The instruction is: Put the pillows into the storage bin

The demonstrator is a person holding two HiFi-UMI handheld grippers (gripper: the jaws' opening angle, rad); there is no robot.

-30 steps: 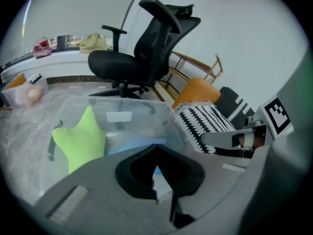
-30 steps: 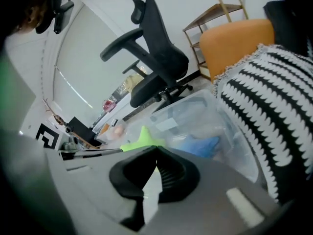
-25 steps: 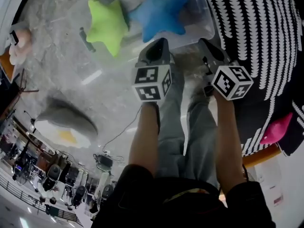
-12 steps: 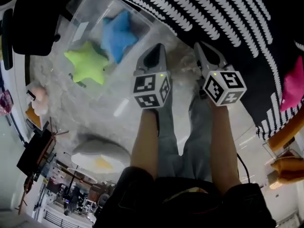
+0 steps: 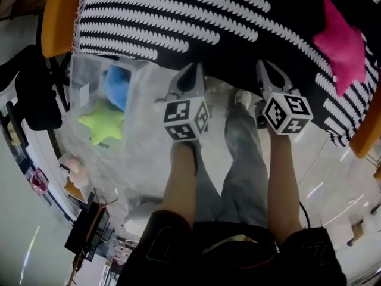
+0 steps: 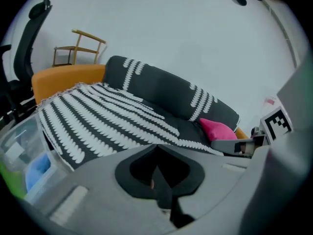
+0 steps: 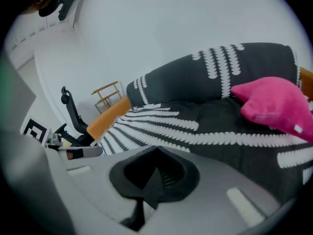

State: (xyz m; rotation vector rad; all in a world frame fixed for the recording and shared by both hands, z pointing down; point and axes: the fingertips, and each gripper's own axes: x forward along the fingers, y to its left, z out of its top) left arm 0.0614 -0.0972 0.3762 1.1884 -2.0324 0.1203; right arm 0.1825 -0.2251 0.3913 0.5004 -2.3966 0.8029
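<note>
**pink pillow on the sofa, both grippers shut and empty**

biggest thing first: the sofa [image 5: 196, 16], under a black-and-white striped throw [image 5: 178, 34], fills the top of the head view. the clear storage bin [image 5: 80, 79] sits on the floor just beside the sofa's left end. there's already a blue pillow [image 5: 116, 85] and a green pillow [image 5: 102, 126] inside it.

the pink star pillow [image 5: 340, 40] is lying on the seat towards the right end, well apart from the bin. that looks like the next one to fetch.

the left hand-held gripper [image 5: 189, 76] and right hand-held gripper [image 5: 269, 73] both point at the sofa edge. each has its jaws fully together with nothing between them, so neither is carrying anything.

my take on doing this step well:
- the right one is nearer the pink pillow, so i'd use that.
- spread the jaws wide before getting there – shut jaws would just poke it away.
- it's soft, so bite deep into one star arm or the fat middle, not the very tip, or it could slip out.
- lift it clear of the throw so the fabric doesn't come along.
- carry it across and let go only once it's over the bin's open top.
</note>
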